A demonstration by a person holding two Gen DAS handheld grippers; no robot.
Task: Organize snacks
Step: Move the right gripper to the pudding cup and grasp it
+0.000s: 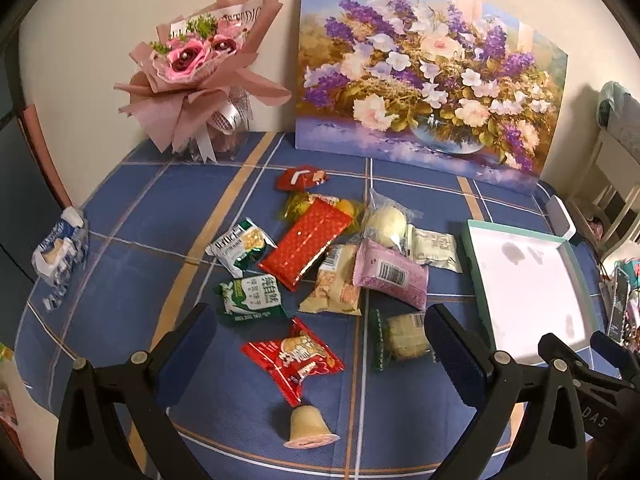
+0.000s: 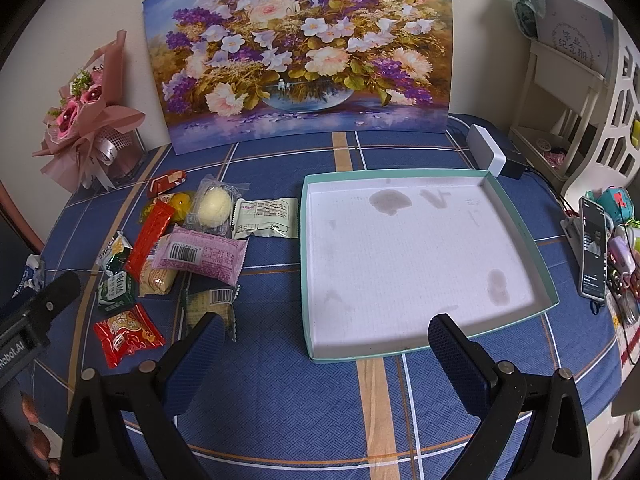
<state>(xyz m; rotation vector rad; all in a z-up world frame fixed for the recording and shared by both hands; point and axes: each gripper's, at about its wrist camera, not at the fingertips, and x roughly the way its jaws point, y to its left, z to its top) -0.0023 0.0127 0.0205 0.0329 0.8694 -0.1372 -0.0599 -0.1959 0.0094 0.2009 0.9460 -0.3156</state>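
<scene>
both my grippers, left and right, wide open, holding nothing | snack pile left of tray (stained) | blue plaid tablecloth, flower painting behind

surface: showing deep blue cloth with a woven texture, crossed by white and tan stripes
tray: wearing a mint-green rim, white inside, carrying grey-brown stains
long packet: gleaming red with fine gold dots
barcoded packet: showing pale pink-purple
bouquet: wearing dusty pink wrap around pink roses
painting: displaying purple, white and peach flowers
</scene>
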